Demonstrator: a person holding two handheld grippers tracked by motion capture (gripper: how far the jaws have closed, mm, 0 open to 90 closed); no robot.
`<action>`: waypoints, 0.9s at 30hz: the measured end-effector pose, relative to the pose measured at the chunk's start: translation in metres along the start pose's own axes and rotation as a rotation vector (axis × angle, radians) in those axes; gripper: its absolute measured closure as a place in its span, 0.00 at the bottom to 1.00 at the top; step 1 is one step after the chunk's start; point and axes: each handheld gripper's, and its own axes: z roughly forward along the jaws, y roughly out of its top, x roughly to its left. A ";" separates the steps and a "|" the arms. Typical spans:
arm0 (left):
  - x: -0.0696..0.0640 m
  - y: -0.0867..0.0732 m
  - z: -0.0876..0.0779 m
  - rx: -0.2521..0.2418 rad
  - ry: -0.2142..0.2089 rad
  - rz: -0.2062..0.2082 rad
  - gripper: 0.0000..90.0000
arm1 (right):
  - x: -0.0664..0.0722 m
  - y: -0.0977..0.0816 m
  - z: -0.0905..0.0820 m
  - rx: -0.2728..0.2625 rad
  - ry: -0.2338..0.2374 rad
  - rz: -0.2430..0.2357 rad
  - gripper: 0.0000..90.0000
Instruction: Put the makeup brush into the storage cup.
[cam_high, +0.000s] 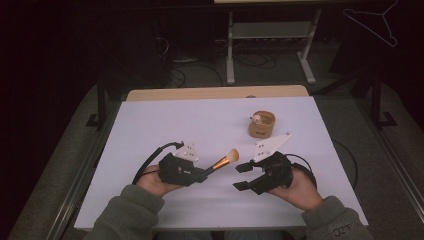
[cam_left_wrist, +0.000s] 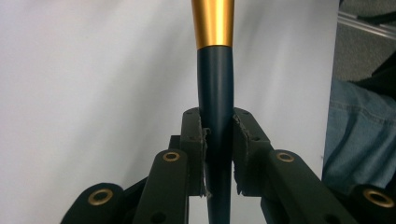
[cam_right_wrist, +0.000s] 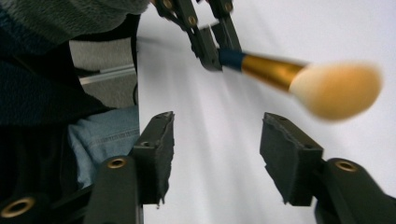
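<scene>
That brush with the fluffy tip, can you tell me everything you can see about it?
It is a makeup brush with a dark blue handle, a shiny gold-coloured metal-looking collar and a rounded, soft peach-coloured head of bristles. The left tongs are shut on the handle, one pad pressing each side. The brush sticks out past them, head toward the open right tongs, and appears held above the white table. Its head looks slightly blurred in the right gripper view.

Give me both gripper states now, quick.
Left gripper: shut on the makeup brush, gripping its dark handle.
Right gripper: open, jaws apart, holding nothing.
</scene>
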 end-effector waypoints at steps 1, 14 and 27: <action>0.000 0.001 0.000 -0.009 -0.001 0.002 0.85 | -0.001 -0.003 0.002 -0.008 -0.003 0.031 0.46; -0.011 0.016 0.008 -0.085 -0.046 0.027 0.85 | -0.022 -0.012 0.020 -0.159 0.023 0.224 0.43; -0.019 0.018 0.021 -0.059 -0.062 0.048 0.84 | -0.029 -0.014 0.020 -0.247 0.132 0.281 0.75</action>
